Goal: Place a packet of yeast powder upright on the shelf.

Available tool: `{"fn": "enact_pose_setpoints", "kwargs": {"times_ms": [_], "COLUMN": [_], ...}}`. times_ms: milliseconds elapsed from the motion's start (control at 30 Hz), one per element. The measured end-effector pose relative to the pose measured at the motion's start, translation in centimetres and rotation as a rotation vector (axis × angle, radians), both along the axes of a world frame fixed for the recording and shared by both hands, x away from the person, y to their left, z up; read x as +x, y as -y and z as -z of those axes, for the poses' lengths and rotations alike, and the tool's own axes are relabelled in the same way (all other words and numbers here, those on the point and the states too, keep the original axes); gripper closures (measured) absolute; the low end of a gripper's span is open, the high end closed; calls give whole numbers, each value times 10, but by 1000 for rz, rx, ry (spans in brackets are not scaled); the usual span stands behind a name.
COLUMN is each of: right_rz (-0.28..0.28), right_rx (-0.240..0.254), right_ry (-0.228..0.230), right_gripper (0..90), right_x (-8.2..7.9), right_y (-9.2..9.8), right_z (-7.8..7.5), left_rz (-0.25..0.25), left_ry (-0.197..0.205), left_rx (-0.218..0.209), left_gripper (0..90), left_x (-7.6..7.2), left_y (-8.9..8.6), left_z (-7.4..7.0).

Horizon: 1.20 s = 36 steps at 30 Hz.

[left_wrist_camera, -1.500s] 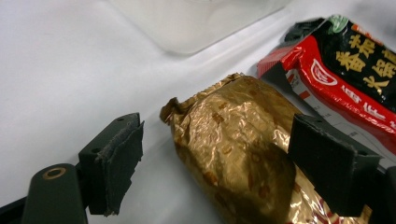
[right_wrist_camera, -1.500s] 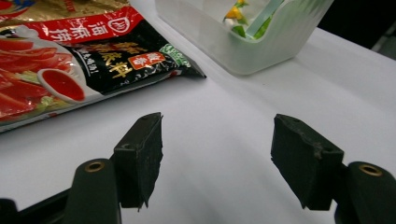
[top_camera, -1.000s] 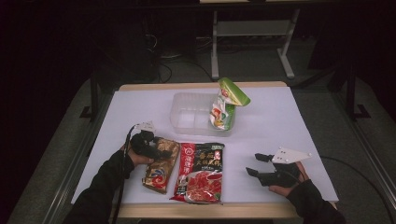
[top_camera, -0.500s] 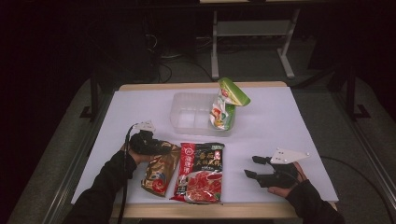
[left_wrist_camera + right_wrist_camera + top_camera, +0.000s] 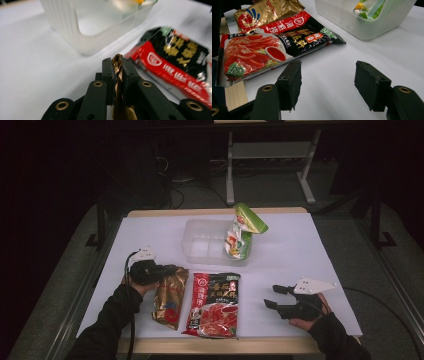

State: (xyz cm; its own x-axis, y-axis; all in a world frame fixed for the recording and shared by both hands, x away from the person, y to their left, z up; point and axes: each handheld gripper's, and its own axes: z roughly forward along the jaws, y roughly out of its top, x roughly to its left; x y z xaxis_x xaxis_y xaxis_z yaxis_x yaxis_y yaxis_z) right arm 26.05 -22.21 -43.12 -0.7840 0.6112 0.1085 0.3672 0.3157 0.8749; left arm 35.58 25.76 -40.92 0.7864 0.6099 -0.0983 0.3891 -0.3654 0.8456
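left claw (image 5: 117, 72) is now pinching the gold packet's (image 5: 170, 295) top edge, looks ready to lift, while the right claw (image 5: 274, 296) is sitting spread near the worktop's (image 5: 150, 235) front edge

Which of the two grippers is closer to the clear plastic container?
Left. The left gripper, pinching the shiny gold packet, sits just beside the clear plastic container. The right gripper is farther off, near the table's front edge.
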Motion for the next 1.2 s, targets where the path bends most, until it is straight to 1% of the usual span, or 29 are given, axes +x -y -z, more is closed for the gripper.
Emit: {"fn": "enact_pose_setpoints", "kwargs": {"times_ms": [33, 67, 133, 167, 200, 233, 267, 300, 333, 367, 400, 433, 467, 500, 567, 600, 667, 700, 767, 833, 867, 933, 967, 1000, 1067, 1100, 1133, 1200], "right_rz": [3, 6, 10, 11, 15, 17, 22, 30, 40, 52, 61, 63, 66, 74, 101, 112, 135, 142, 169, 174, 178, 169, 175, 183, 206, 208, 216, 228], "right_rx": [1, 5, 9, 9, 11, 11, 11, 3, -15, -48, -88, -103, -102, -115, -169, -168, -143, -138, -131, -104, -89, -37, -25, -24, -34, -44, -56, -58], "right_ry": [1, 3, 6, 9, 9, 11, 14, 19, 35, 58, 87, 102, 111, 128, 179, 195, 192, 192, 192, 179, 174, 159, 157, 149, 135, 127, 128, 127], "right_gripper": [374, 374, 373, 374, 374, 373, 371, 368, 365, 362, 363, 363, 362, 361, 352, 350, 340, 330, 319, 299, 294, 277, 273, 272, 244, 243, 238, 231], "right_x": [0, 0, 0, 0, 0, 0, -1, -1, -1, -2, -3, -3, -4, -4, -5, -5, -4, -3, -1, 0, 0, 0, 0, 1, 2, 2, 2, 1], "right_y": [1, 1, 2, 3, 3, 4, 4, 5, 5, 4, 3, 4, 4, 4, 4, 5, 9, 10, 12, 14, 15, 18, 18, 19, 20, 21, 23, 26], "right_z": [0, -1, -2, -2, -2, -2, -2, -3, -3, -3, -2, -1, 0, 1, 2, 3, 6, 7, 9, 9, 8, 8, 8, 8, 10, 11, 12, 13], "left_rz": [-17, -20, -46, -40, -50, -56, -52, -70, -78, -69, -77, -75, -63, -68, -66, -71, -70, -76, -72, -83, -76, -86, -81, -86, -81, -86, -84, -96], "left_ry": [27, 46, 94, 100, 117, 133, 139, 164, 174, 172, 194, 208, 219, 242, 255, 269, 278, 290, 293, 298, 292, 302, 298, 303, 306, 316, 317, 336], "left_rx": [-7, -17, -35, -52, -64, -72, -80, -86, -102, -107, -111, -123, -126, -130, -152, -157, -168, -172, -185, -197, -203, -205, -205, -210, -211, -216, -221, -241], "left_gripper": [837, 840, 843, 845, 846, 847, 848, 849, 851, 852, 853, 853, 854, 855, 856, 857, 859, 860, 862, 864, 864, 864, 864, 864, 864, 864, 864, 865], "left_x": [-3, -5, -12, -14, -17, -20, -22, -25, -27, -28, -31, -33, -35, -37, -40, -42, -44, -45, -46, -47, -46, -46, -46, -47, -47, -48, -49, -50], "left_y": [-1, -3, -5, -7, -7, -8, -8, -8, -9, -9, -9, -9, -9, -8, -8, -8, -8, -8, -8, -8, -9, -9, -9, -8, -7, -7, -6, -6], "left_z": [-4, -8, -16, -20, -23, -27, -30, -33, -35, -38, -39, -41, -43, -45, -49, -50, -52, -53, -54, -55, -56, -56, -56, -56, -57, -57, -58, -60]}}
